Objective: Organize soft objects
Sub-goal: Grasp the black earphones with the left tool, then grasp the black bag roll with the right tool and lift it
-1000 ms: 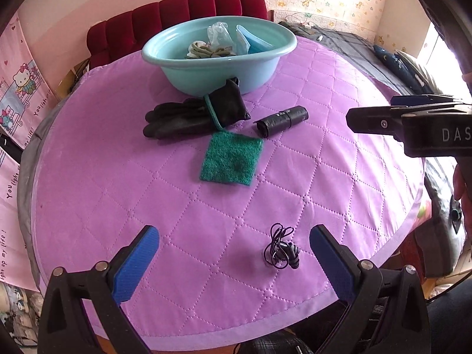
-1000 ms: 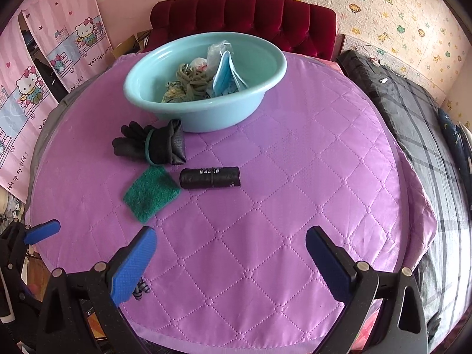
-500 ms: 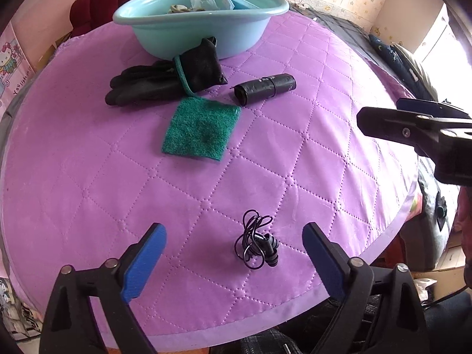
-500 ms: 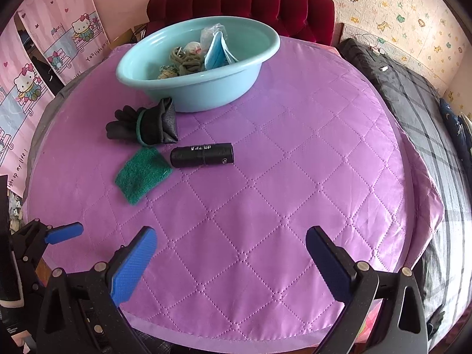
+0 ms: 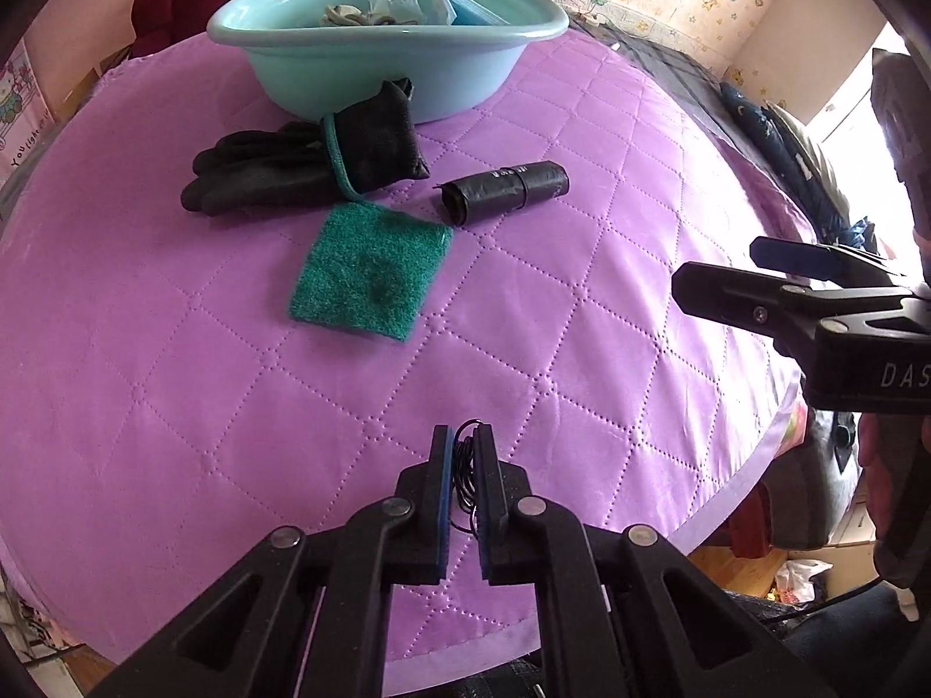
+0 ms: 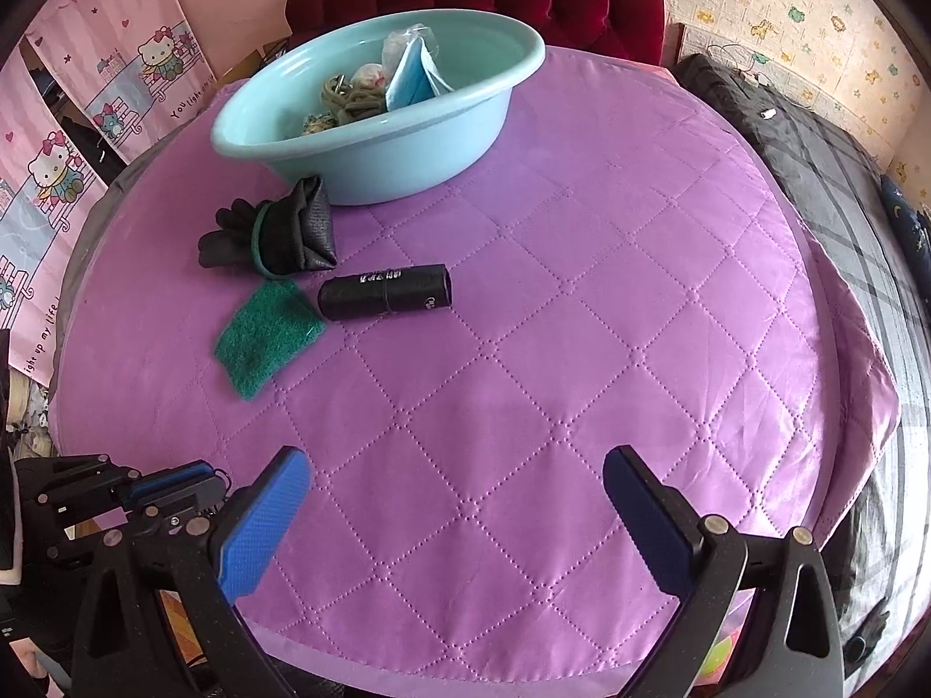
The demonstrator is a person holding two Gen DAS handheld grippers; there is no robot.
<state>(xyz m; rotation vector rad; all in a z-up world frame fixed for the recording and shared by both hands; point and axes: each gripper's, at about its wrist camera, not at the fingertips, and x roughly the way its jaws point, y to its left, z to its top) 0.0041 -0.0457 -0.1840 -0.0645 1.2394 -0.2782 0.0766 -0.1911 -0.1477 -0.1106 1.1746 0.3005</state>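
Left tongs [image 5: 464, 465] pinch the earphone cord [image 5: 464, 456], mostly hidden.

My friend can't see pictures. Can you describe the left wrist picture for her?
The left gripper pinches a black earphone cord on a purple quilted cloth. Farther off lie a green scrub pad, black gloves, a black roll and a blue basin.

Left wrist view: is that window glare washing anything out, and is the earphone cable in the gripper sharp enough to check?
Left wrist view: the window at the right edge is blown out white, but the table stays evenly lit; the earphone cable pinched in the left gripper is thin and close to the lens, partly hidden by the pads. Right wrist view: no glare, strong fisheye bending at the purple cover edges.
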